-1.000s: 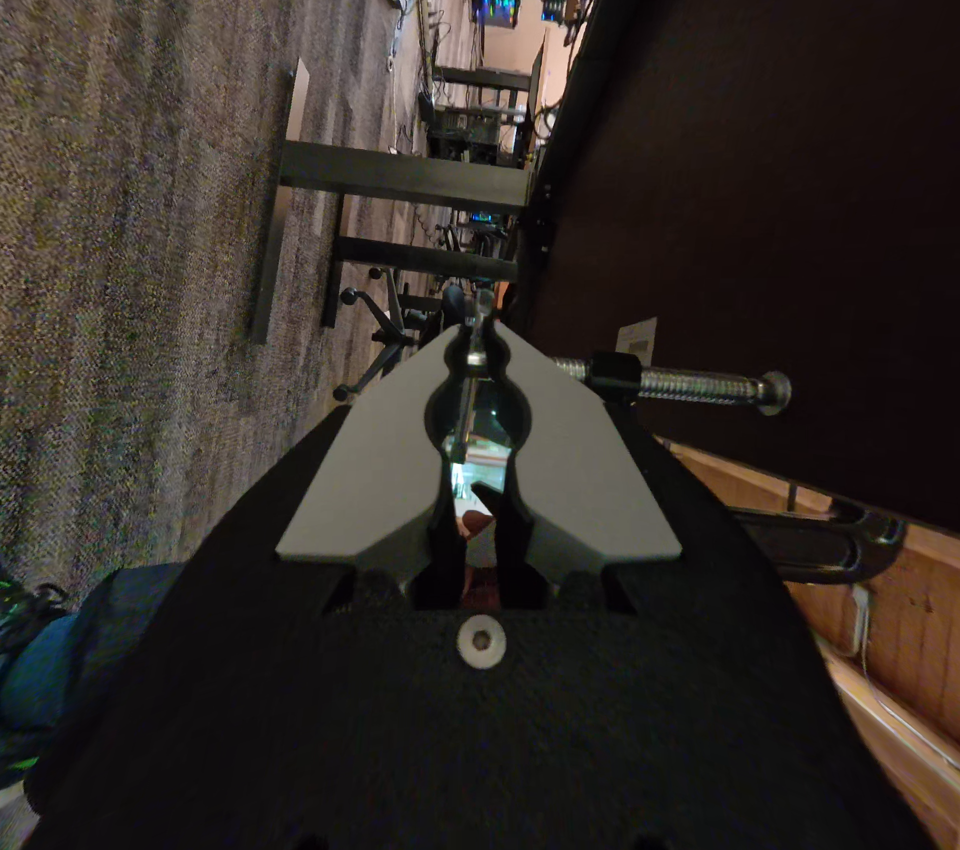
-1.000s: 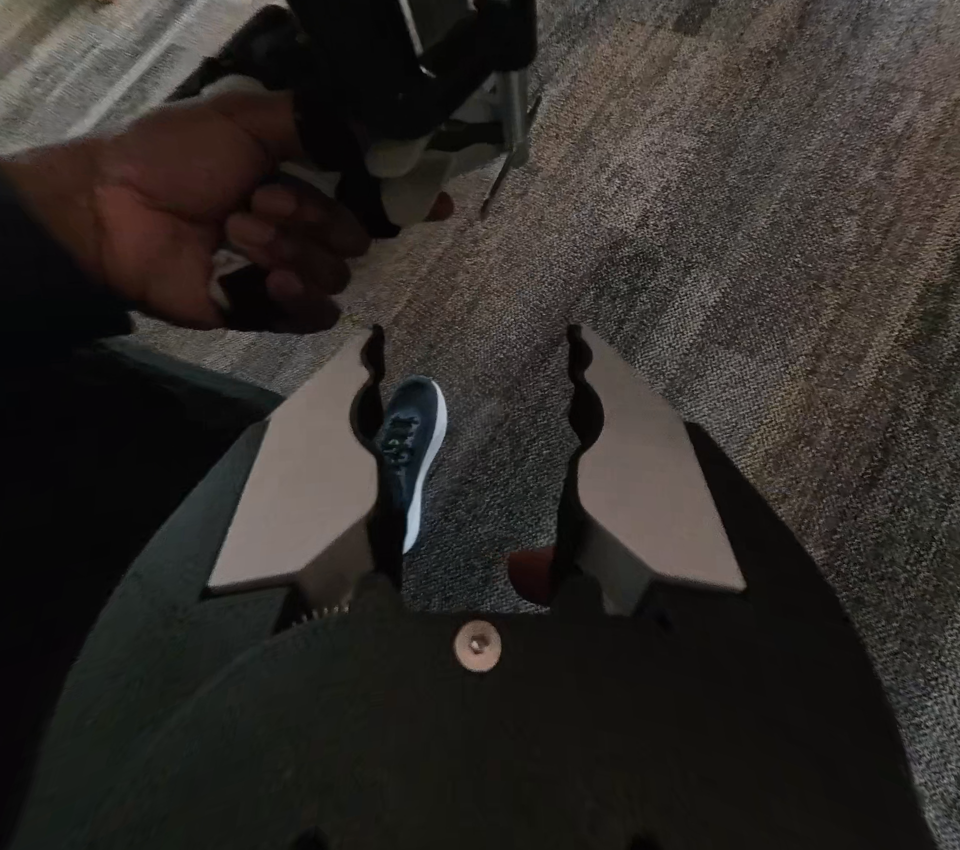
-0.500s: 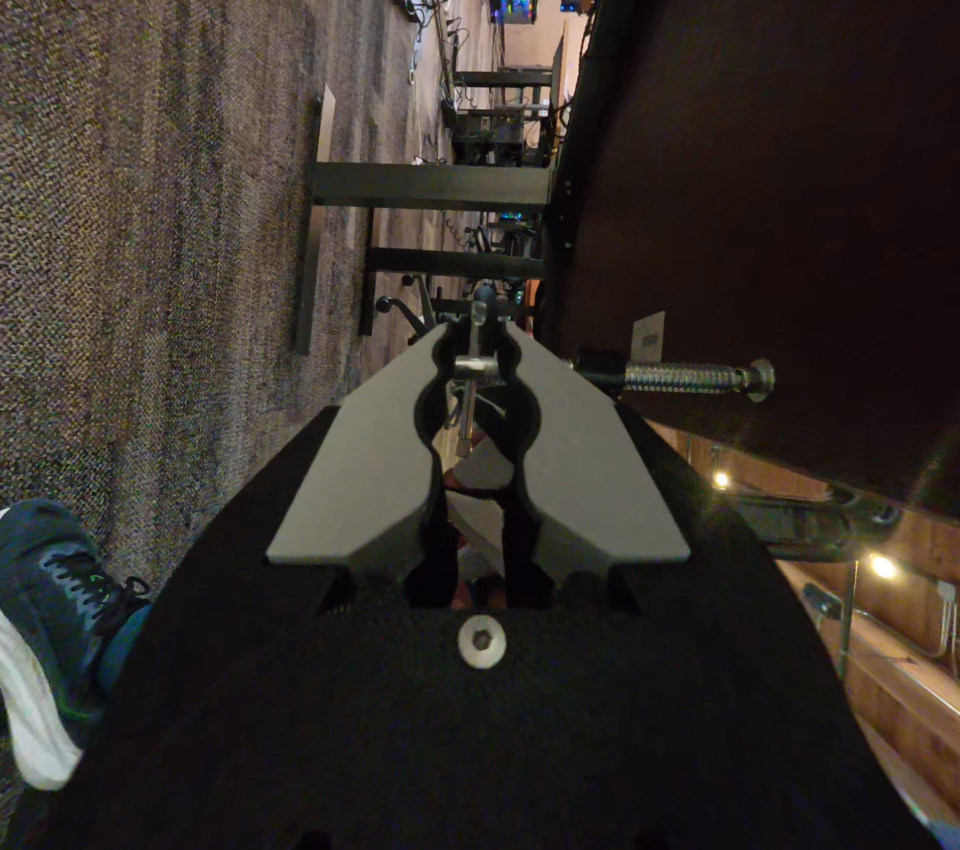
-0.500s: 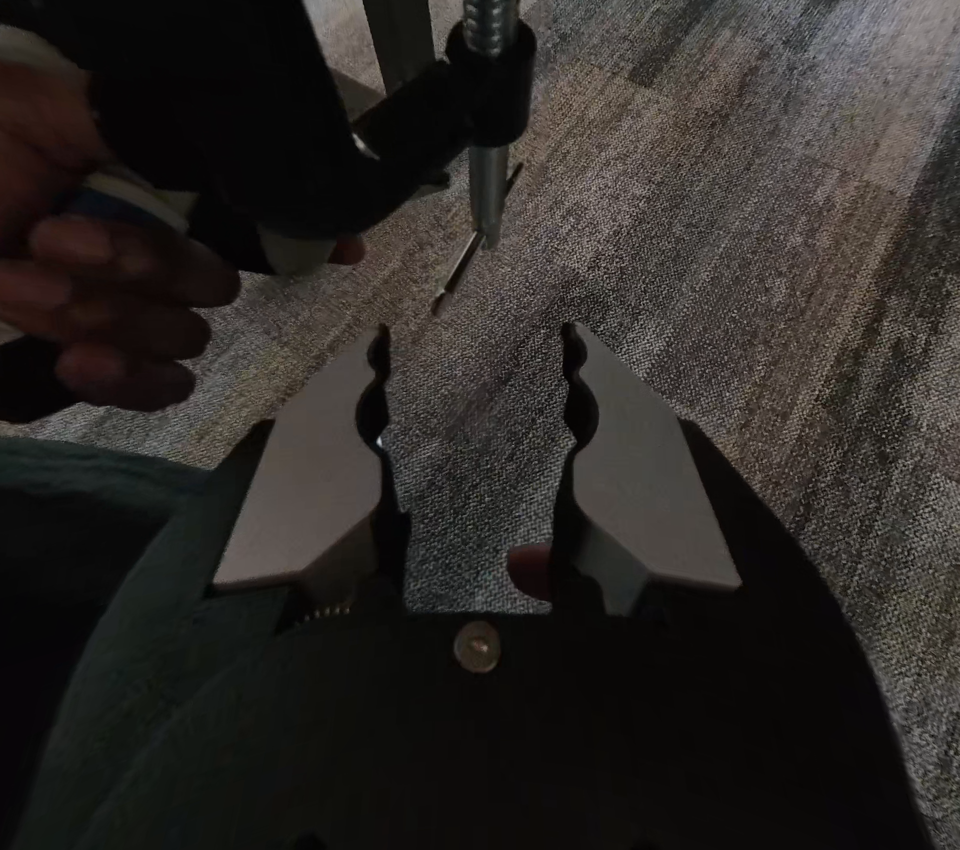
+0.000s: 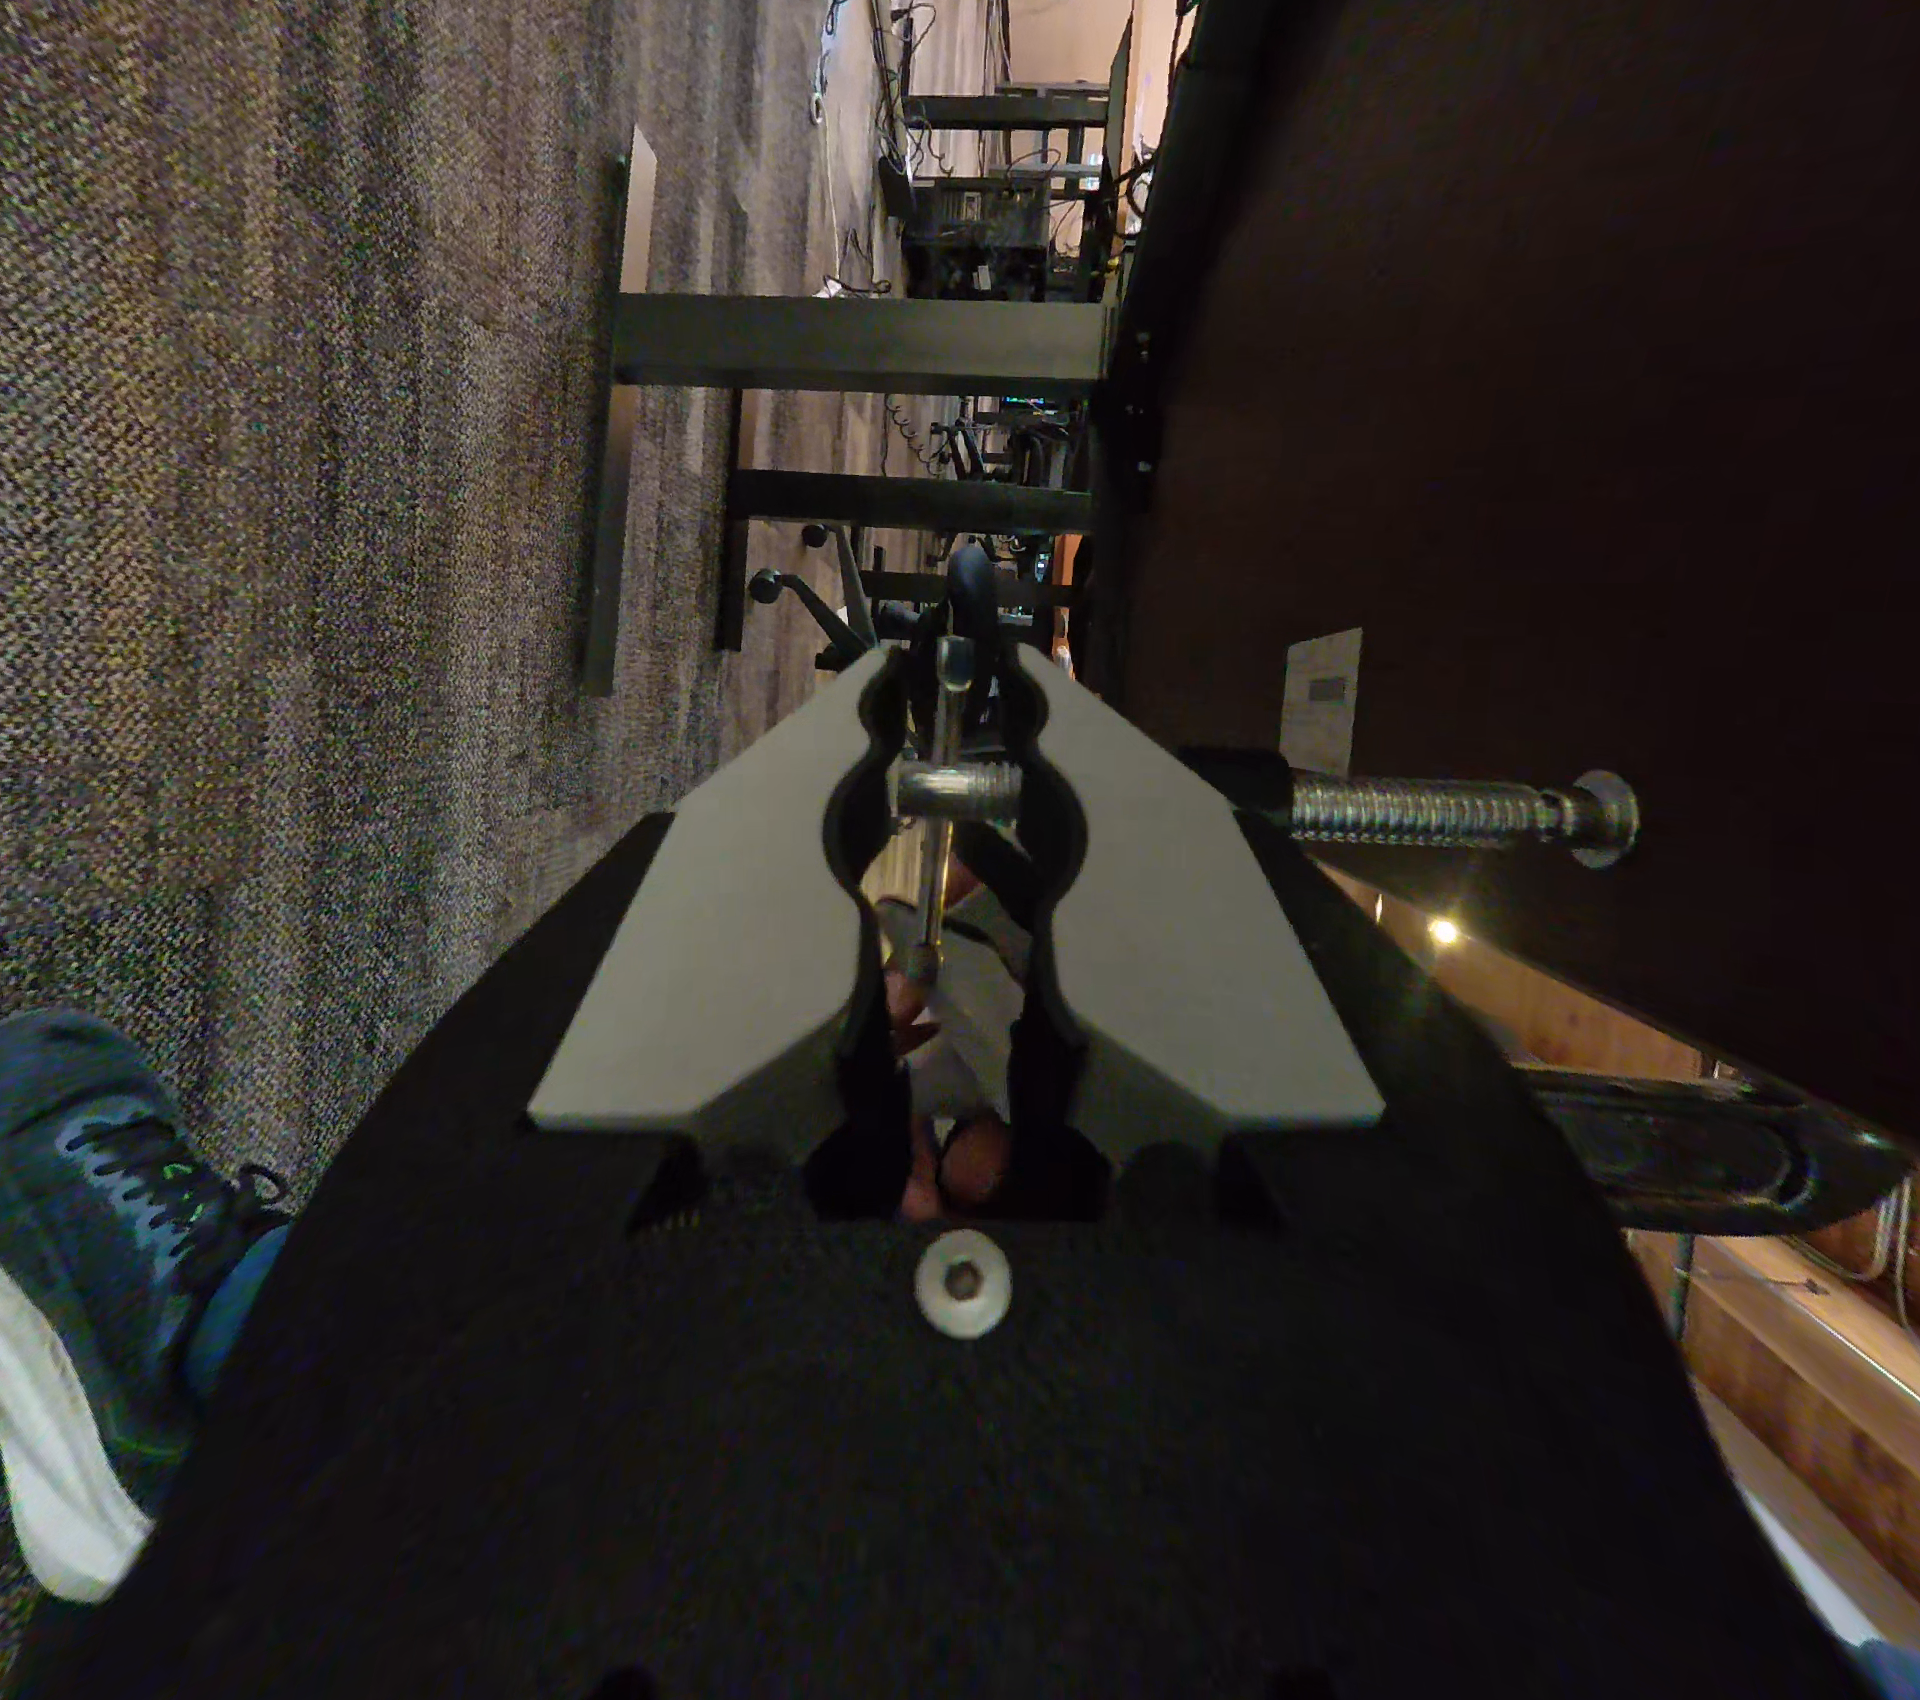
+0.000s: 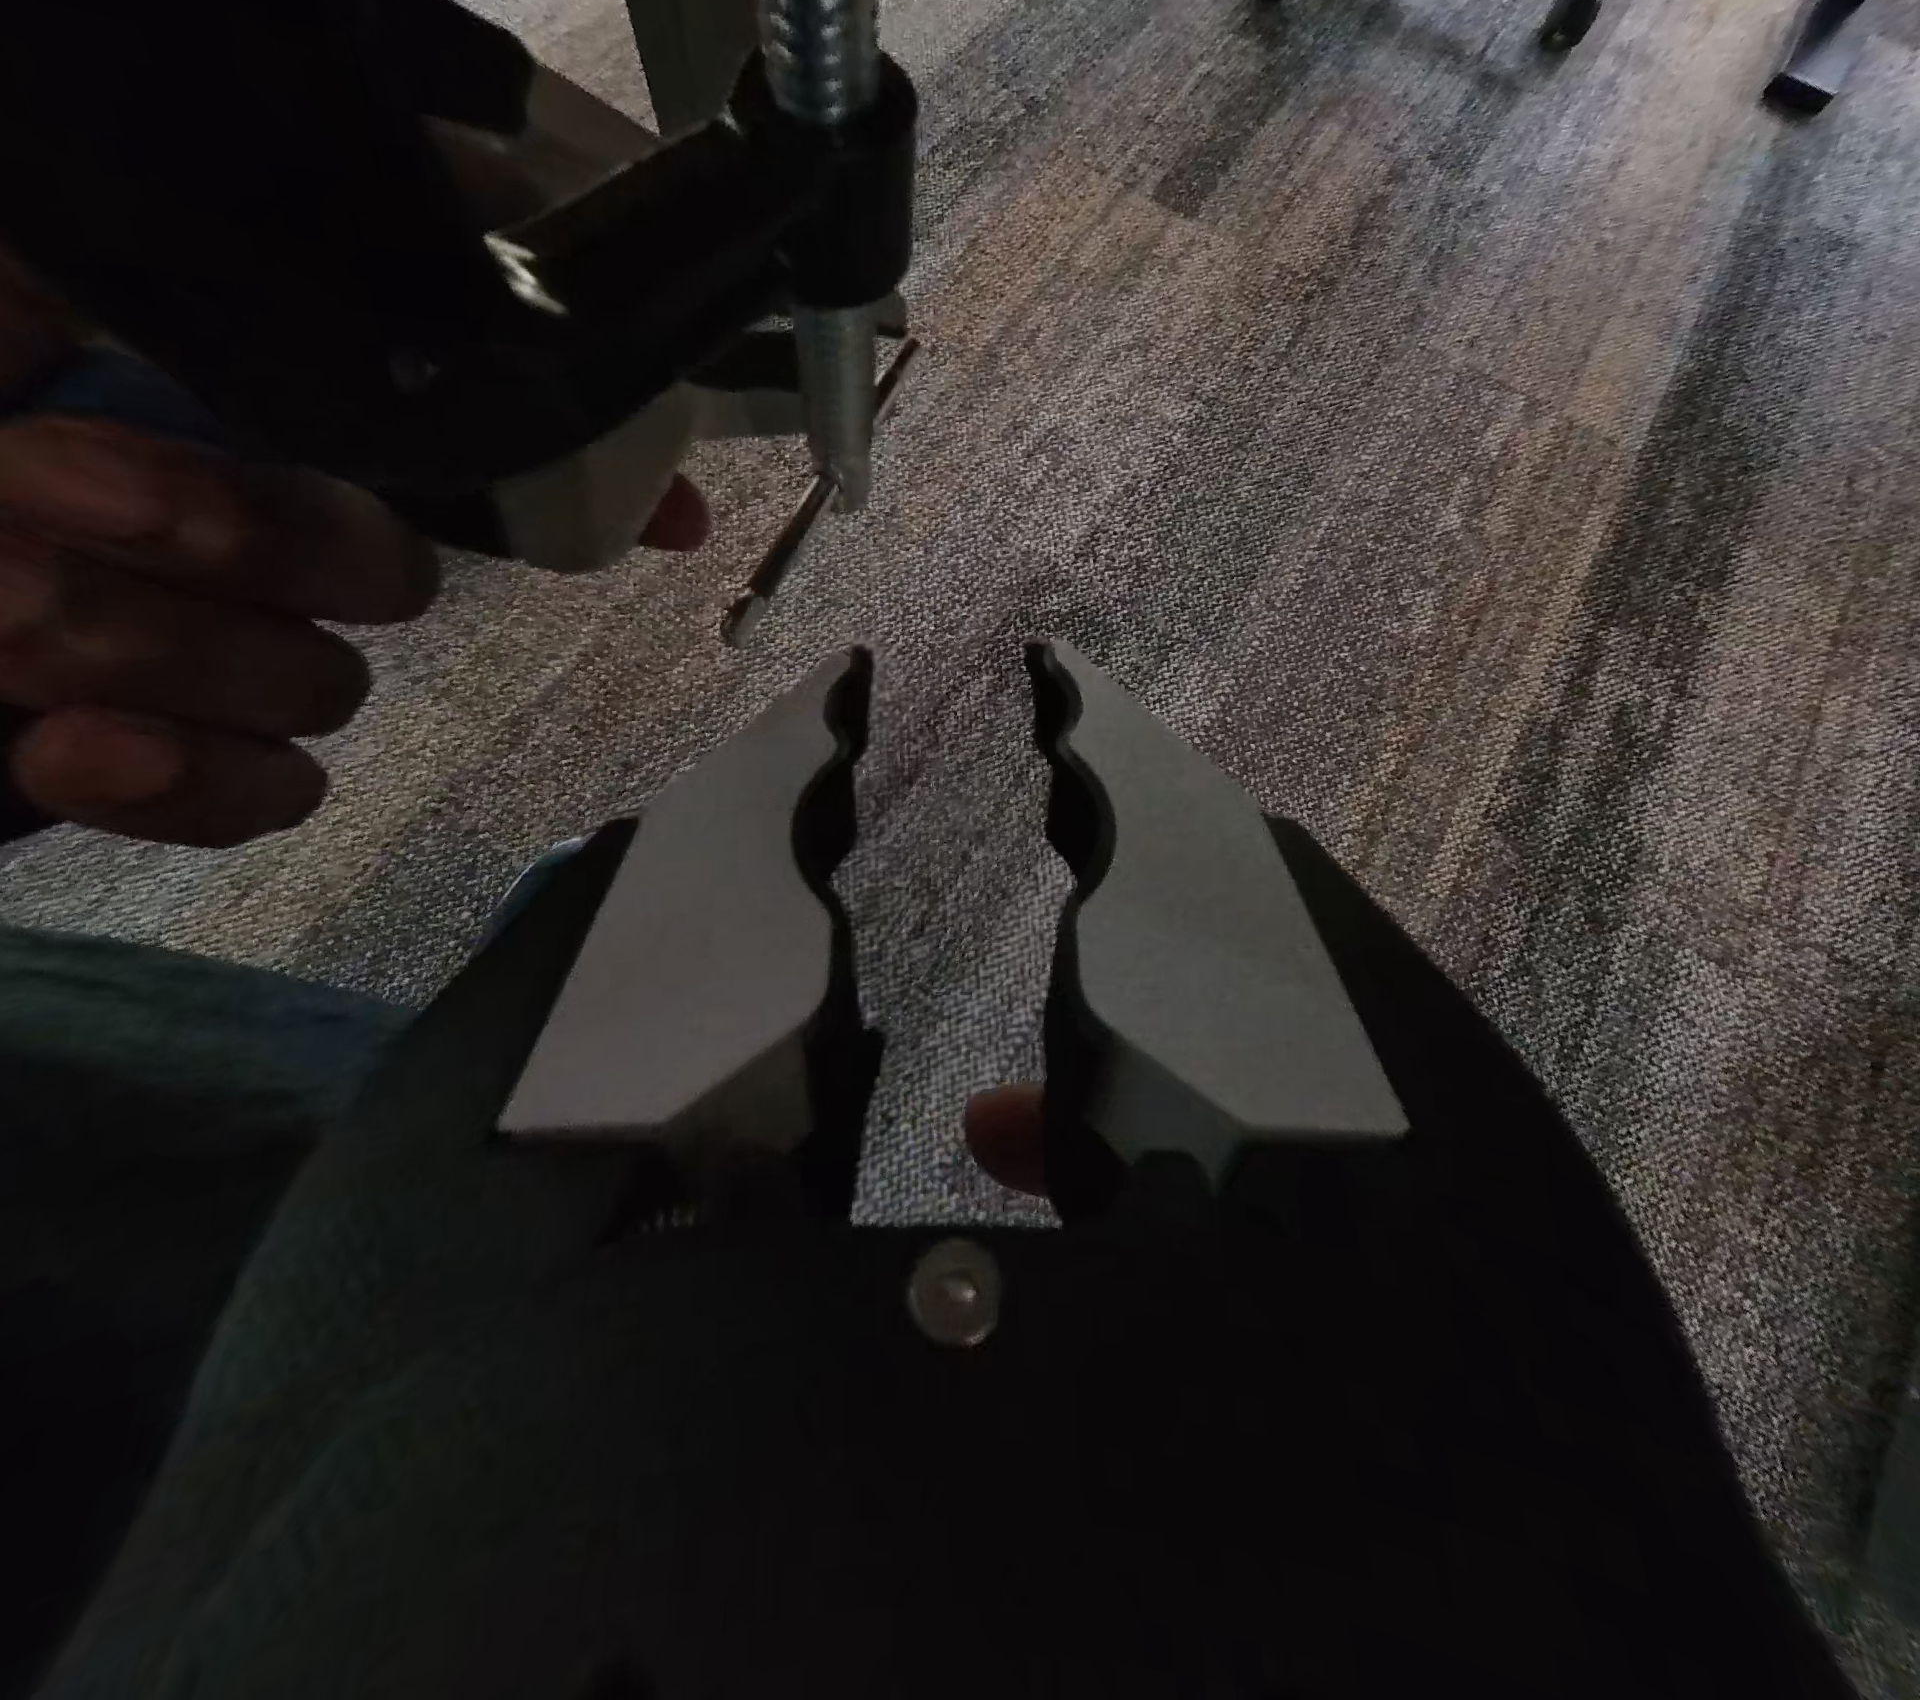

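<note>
The left gripper [image 5: 953,694] is clamped on a silver metal clamp-screw handle [image 5: 951,793]; the right gripper [image 6: 948,663] gapes apart, just beside that handle's crossbar [image 6: 805,523].

The left gripper [image 5: 954,715] has two pale grey fingers [image 5: 727,944], flat wedges that taper toward the tips, with scalloped black inner edges. They sit on a broad black textured body fastened by one silver hex-socket screw [image 5: 962,1282] on the centre line. The right gripper [image 6: 948,684] is built the same: grey wedge fingers [image 6: 707,964] with wavy dark inner edges, a black grainy housing, one round screw [image 6: 953,1305]. The person wears a dark blue laced shoe [image 5: 94,1235] with a white sole, and a dark teal sleeve [image 6: 156,1079].
</note>
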The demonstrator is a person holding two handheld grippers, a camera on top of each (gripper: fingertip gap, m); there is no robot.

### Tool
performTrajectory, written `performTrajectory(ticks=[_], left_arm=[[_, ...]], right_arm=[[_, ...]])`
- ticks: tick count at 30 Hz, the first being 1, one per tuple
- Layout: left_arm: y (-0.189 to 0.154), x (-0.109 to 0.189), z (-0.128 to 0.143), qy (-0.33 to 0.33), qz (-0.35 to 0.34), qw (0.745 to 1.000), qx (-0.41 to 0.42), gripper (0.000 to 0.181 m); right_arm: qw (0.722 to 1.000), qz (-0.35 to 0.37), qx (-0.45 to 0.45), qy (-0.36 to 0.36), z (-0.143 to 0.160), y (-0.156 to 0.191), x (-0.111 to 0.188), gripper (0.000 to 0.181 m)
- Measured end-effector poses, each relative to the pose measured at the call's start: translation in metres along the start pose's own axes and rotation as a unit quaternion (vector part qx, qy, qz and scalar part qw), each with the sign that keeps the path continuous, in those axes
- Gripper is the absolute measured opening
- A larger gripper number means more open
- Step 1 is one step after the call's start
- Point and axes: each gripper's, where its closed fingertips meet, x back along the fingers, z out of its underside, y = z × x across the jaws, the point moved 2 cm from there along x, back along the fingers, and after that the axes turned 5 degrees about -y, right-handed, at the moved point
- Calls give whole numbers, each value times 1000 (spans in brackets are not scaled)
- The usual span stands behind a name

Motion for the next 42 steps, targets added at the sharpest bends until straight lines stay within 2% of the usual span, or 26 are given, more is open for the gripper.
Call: performTrajectory(ticks=[6, 11, 27, 37, 40, 42], left_arm=[[0, -2, -4, -7, -2, 1000, -1, 28], [-2, -4, -8, -12, -6, 1000, -8, 29], [-1, -6, -4, 14, -23, 999, -22, 33], [-2, -8, 2, 34, -21, 999, -22, 33], [-2, -9, 6, 46, -16, 999, -15, 31], [-1, -9, 8, 50, -17, 998, -14, 24]], right_arm=[[999, -45, -11, 22, 8, 19, 4, 62], [999, -47, 11, 21, 10, 28, 1, 68], [998, -44, 54, 1, -7, 24, -10, 55], [995, -60, 79, 6, -7, 21, -14, 38], [995, -63, 79, 6, -8, 22, -13, 33], [994, -65, 84, 7, -8, 22, -13, 31]])
